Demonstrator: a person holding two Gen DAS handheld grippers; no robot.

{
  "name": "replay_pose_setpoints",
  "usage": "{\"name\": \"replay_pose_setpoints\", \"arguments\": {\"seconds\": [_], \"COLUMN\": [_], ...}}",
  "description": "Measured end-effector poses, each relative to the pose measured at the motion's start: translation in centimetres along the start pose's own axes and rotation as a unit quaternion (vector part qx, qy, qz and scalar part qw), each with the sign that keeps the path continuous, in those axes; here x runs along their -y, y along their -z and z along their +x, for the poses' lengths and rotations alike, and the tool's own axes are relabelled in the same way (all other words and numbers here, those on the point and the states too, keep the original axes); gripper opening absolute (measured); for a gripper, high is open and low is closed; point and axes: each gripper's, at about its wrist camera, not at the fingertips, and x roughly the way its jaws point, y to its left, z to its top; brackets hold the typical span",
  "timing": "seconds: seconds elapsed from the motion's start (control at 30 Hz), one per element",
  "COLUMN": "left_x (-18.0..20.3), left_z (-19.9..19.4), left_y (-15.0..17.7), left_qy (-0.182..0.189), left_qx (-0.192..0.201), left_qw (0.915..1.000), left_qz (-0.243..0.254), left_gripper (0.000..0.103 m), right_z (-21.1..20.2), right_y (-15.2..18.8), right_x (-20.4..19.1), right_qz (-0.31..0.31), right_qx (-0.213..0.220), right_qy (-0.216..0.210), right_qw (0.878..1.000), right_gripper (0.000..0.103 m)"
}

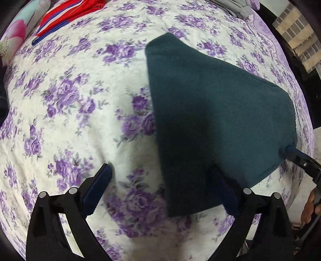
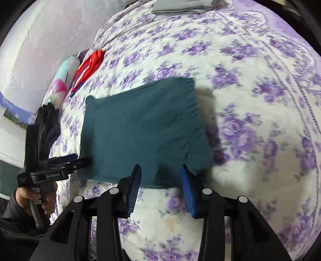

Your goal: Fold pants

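Dark teal pants [image 1: 210, 112] lie folded into a flat, roughly rectangular packet on the purple-flowered bedsheet [image 1: 70, 100]. My left gripper [image 1: 161, 170] hangs wide open just above the packet's near left edge, with its right finger over the cloth and its left finger over bare sheet. In the right wrist view the pants [image 2: 140, 124] show a gathered waistband on their right side. My right gripper [image 2: 160, 167] stands partly open at their near edge, and its blue pads are not pressing the cloth. The left gripper [image 2: 81, 158] sits at the packet's left edge.
A red and blue garment [image 2: 90, 62] and a pastel pillow [image 2: 62, 80] lie by the wall at the bed's far left. Grey folded clothes [image 2: 180, 6] rest at the far end. A dark garment [image 2: 47, 124] lies at the left edge. A hand [image 2: 48, 198] holds the left gripper's handle.
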Motion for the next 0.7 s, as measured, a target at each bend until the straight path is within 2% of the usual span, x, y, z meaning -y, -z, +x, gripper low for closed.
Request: {"name": "replay_pose_setpoints", "arguments": {"seconds": [0.17, 0.3, 0.37, 0.53, 0.6, 0.7], "left_x": [-1.5, -1.7, -1.9, -1.3, -0.6, 0.7], "left_z": [-0.8, -1.1, -1.6, -3.7, -4.2, -3.5], "left_y": [0.7, 0.9, 0.7, -1.5, -2.9, -4.9], "left_qy": [-0.005, -0.01, -0.01, 0.007, 0.021, 0.008], "left_qx": [-0.002, -0.004, -0.005, 0.029, 0.042, 0.052], "left_qw": [1.0, 0.9999, 0.9998, 0.9994, 0.9987, 0.9985], "left_qz": [-0.009, -0.01, -0.015, -0.014, -0.017, -0.011], "left_gripper": [0.095, 0.095, 0.095, 0.094, 0.094, 0.094], "right_z": [-0.7, -1.0, -0.7, 1.5, 2.8, 4.4], "right_y": [-0.4, -1.9, -2.8, -5.4, -6.3, -7.6], "right_x": [-2.0, -4.7, -5.5, -7.6, -7.8, -6.1], "right_qz": [-0.021, -0.043, -0.037, -0.035, -0.038, -0.01], "right_qx": [0.012, 0.034, 0.044, 0.046, 0.039, 0.03], "right_qy": [0.016, 0.002, 0.0, -0.029, -0.017, 0.006], "right_qw": [1.0, 0.999, 0.998, 0.998, 0.998, 0.999], "right_gripper": [0.057, 0.062, 0.072, 0.072, 0.072, 0.073]}}
